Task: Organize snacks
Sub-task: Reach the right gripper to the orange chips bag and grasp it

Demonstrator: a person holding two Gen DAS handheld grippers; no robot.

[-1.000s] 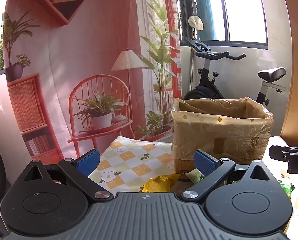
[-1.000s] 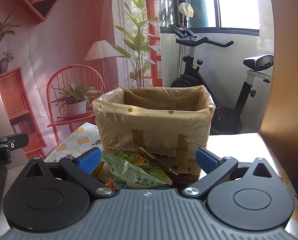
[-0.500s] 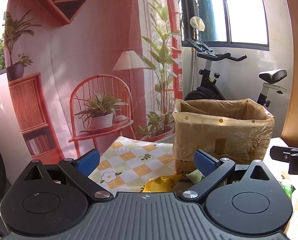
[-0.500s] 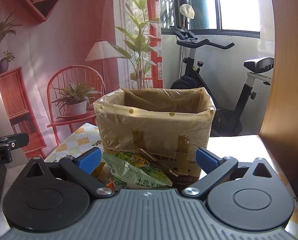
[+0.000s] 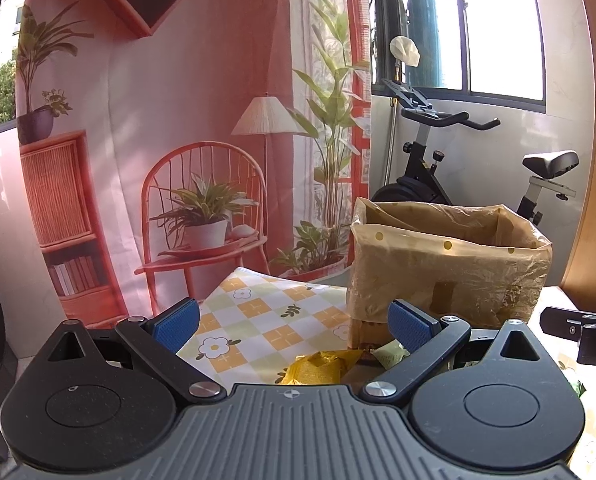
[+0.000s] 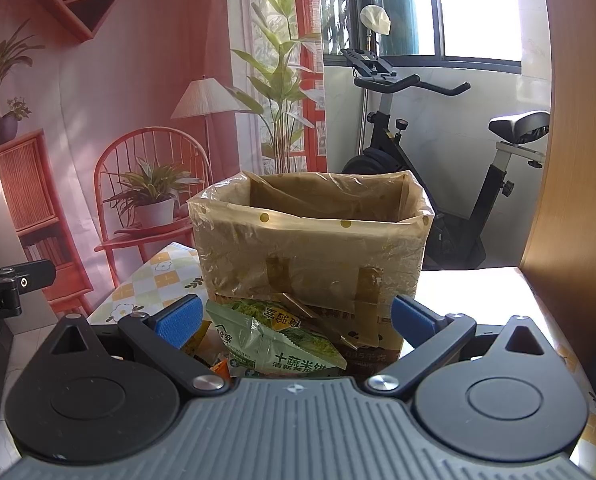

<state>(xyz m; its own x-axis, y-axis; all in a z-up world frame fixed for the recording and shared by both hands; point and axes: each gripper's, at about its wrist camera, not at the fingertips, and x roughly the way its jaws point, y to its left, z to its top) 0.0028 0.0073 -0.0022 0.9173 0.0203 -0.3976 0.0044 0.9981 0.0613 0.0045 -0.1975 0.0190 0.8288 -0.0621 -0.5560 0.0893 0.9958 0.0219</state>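
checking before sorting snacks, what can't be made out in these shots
- Inside of the lined box: both views, its front wall hides the bottom.
- Yellow packet: left view, lower part behind the left tool body.
- Green snack bag: right view, bottom cut off by the right tool body.

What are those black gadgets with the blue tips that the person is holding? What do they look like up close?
Both are alike. The left gripper and the right gripper each have a grey ribbed body, two round black discs with triangular cut-outs, and black link arms on silver pins. The fingers end in blue ribbed pads. Seen from the side, the left one bears white lettering ending in "ot.AI". No cables, hands or sleeves show.
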